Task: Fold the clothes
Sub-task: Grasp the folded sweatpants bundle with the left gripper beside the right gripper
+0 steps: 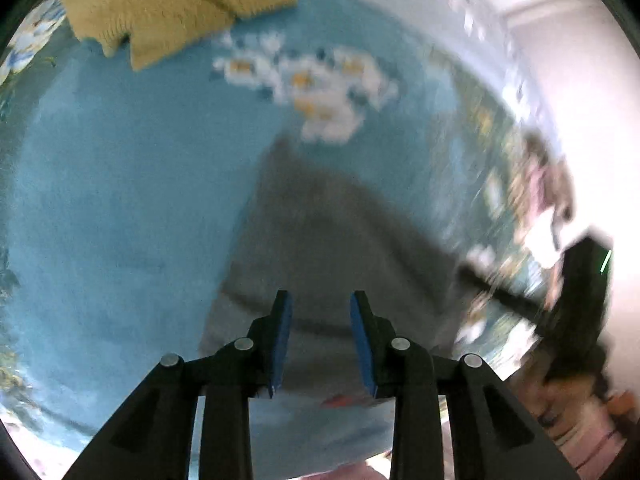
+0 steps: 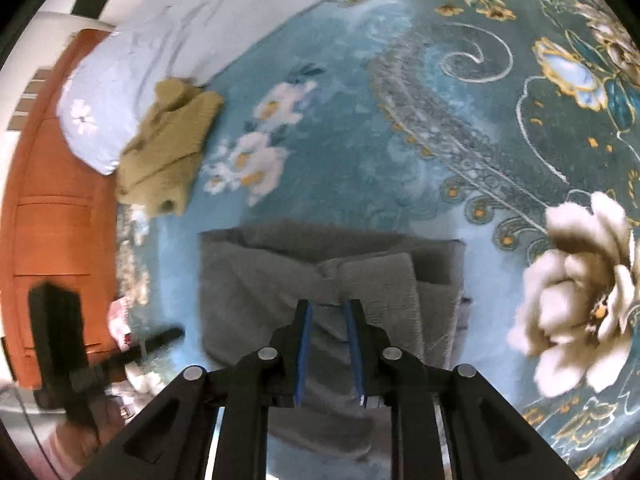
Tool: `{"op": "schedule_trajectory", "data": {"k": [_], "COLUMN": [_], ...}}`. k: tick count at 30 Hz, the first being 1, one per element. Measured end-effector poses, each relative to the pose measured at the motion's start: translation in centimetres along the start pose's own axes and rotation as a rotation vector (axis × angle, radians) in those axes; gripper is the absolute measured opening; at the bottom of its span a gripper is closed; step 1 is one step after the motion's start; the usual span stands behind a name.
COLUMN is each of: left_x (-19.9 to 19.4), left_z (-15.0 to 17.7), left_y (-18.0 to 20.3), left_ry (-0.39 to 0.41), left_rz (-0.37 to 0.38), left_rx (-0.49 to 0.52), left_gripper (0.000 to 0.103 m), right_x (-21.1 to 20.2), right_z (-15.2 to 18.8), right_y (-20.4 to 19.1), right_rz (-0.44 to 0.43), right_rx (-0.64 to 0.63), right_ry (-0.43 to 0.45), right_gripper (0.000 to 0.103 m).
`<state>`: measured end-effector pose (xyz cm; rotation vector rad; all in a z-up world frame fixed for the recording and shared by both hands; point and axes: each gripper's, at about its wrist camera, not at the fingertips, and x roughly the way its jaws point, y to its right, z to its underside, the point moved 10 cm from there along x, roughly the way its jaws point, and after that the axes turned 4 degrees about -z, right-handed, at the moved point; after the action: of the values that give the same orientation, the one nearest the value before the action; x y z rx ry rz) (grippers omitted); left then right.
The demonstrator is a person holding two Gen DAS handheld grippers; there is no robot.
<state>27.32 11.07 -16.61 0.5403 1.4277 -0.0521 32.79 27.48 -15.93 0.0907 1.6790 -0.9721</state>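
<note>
**Grey garment half-folded on the floral bed cover**

The teal floral blanket (image 2: 352, 128) covers the bed and fills most of both views, with white daisy prints near its middle and a large cream flower (image 2: 576, 300) toward the right side of the right wrist view. An orange-brown wooden headboard (image 2: 56, 208) runs along the left edge of that view, and a pale lilac pillow (image 2: 108, 100) lies against it. Just beside the pillow, touching its lower edge, sits a crumpled mustard-yellow knit garment (image 2: 168, 148), well apart from the grey one.

The grey garment (image 2: 280, 280) lies flat on the blanket in the lower middle of the right wrist view, with a folded panel laid over its right part (the left wrist view is blurred, so its edges there are hard to make out).

The right hand-held gripper (image 2: 328, 308) has its blue-padded fingers narrowly parted, with a raised ridge of the grey cloth between them; whether they actually pinch it I cannot tell. The left hand-held gripper (image 1: 320, 300) is above the grey garment with its fingers wide apart, holding nothing.
</note>
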Motion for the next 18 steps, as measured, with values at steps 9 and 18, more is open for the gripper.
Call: {"op": "schedule_trajectory", "data": {"k": [9,18], "left_x": [5.0,1.1], "left_z": [0.1,-1.0], "left_y": [-2.6,-2.3], "left_ry": [-0.054,-0.012], "left_rz": [-0.051,0.027], "left_rx": [-0.074,-0.055], "left_gripper": [0.032,0.031], "right_x": [3.2,-0.4], "right_z": [0.4,1.1], "right_y": [3.0,1.1], "right_rz": [0.035,-0.01], "right_rx": [0.053,0.118], "right_ry": [-0.035,0.046], "right_gripper": [0.019,0.022]}}
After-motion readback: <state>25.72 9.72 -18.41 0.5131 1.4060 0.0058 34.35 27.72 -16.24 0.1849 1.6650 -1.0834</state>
